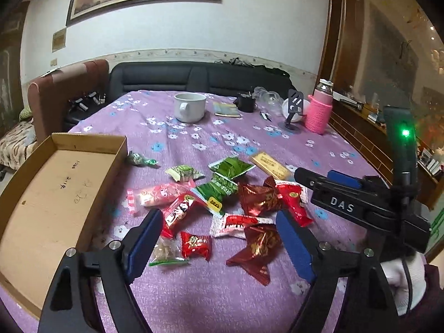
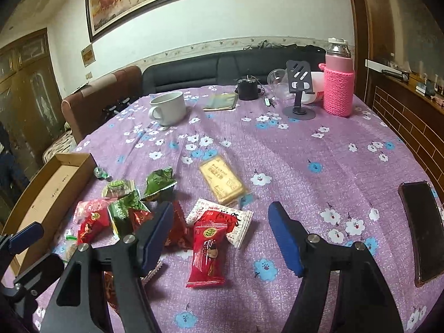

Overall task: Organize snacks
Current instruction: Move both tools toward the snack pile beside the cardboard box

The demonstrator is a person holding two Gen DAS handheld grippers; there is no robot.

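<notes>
Several wrapped snacks lie in a pile on the purple flowered tablecloth (image 1: 222,299): red packets (image 1: 195,245), green packets (image 1: 231,168), a pink packet (image 1: 155,195) and a tan biscuit pack (image 1: 270,163). An empty cardboard box (image 1: 41,208) sits to the left of the pile. My left gripper (image 1: 219,226) is open and empty, just above the near snacks. My right gripper (image 2: 222,219) is open and empty over a red packet (image 2: 208,252); it also shows in the left wrist view (image 1: 347,191). The biscuit pack (image 2: 223,181) lies ahead of it.
A white mug (image 1: 190,106), a pink knitted bottle (image 1: 319,111), a phone stand (image 1: 292,111), a black pot (image 1: 245,102) and a booklet (image 1: 226,109) stand at the far side. A black phone (image 2: 423,230) lies at the right edge. A sofa is behind the table.
</notes>
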